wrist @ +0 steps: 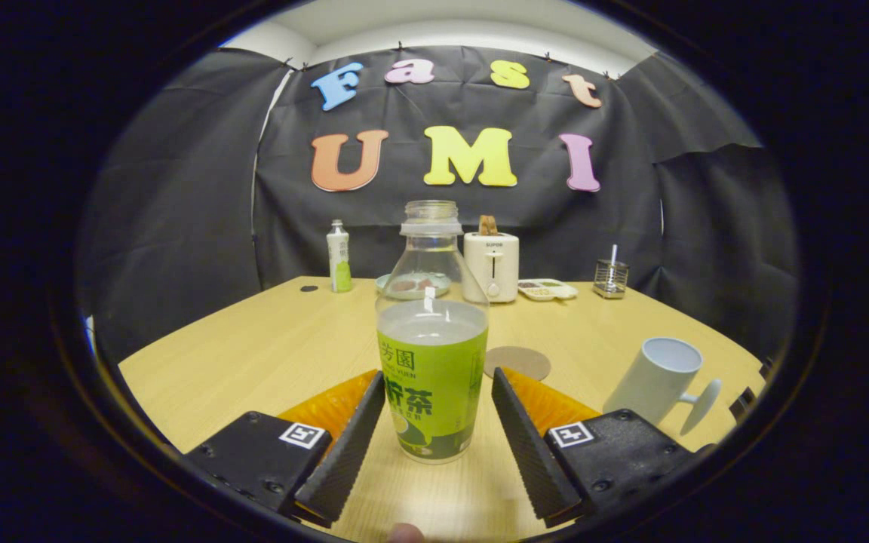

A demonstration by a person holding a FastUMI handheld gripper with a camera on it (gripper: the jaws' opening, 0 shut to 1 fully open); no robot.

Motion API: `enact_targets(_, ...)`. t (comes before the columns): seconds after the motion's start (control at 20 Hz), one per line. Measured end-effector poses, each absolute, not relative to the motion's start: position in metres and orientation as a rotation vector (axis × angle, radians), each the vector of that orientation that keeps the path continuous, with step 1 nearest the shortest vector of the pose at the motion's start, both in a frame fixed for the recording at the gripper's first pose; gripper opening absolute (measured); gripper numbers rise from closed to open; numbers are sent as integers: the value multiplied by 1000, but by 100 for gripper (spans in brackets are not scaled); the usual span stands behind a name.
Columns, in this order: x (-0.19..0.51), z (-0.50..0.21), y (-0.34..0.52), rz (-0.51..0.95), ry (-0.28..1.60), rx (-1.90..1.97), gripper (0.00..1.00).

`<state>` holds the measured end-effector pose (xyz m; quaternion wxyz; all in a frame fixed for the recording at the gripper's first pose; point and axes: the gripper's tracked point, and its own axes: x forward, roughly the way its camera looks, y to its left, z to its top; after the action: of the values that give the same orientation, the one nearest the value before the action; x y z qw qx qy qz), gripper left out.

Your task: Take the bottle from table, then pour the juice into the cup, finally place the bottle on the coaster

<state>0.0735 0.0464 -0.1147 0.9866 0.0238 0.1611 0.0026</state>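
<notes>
The gripper (434, 430) was open, its fingers either side of the uncapped bottle (432, 354) on the table (253, 354), the right finger clear of it. Uneven closing could tip it and spill juice. The cup (661, 377) stood right of the fingers, the coaster (517, 362) just beyond.

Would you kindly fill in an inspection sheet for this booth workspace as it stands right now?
Surface: light wooden table, dry as far as visible.
Job's things: uncapped bottle upright, partly filled, between the fingers; white cup beyond the right finger; round coaster behind the bottle.
Clutter: small bottle, toaster, plate, divided tray, wire holder along the far edge.
Grippers: gripper open; left finger about touching the bottle, right finger apart from it.
Cables: nothing seen.
Surroundings: black cloth wall.
</notes>
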Motion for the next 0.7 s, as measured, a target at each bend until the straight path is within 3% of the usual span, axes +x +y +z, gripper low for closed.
enact_targets(0.2, 76, -113, 45, 8, 343, 67, 83)
enact_targets(0.7, 90, -75, 31, 52, 395, 403, 78)
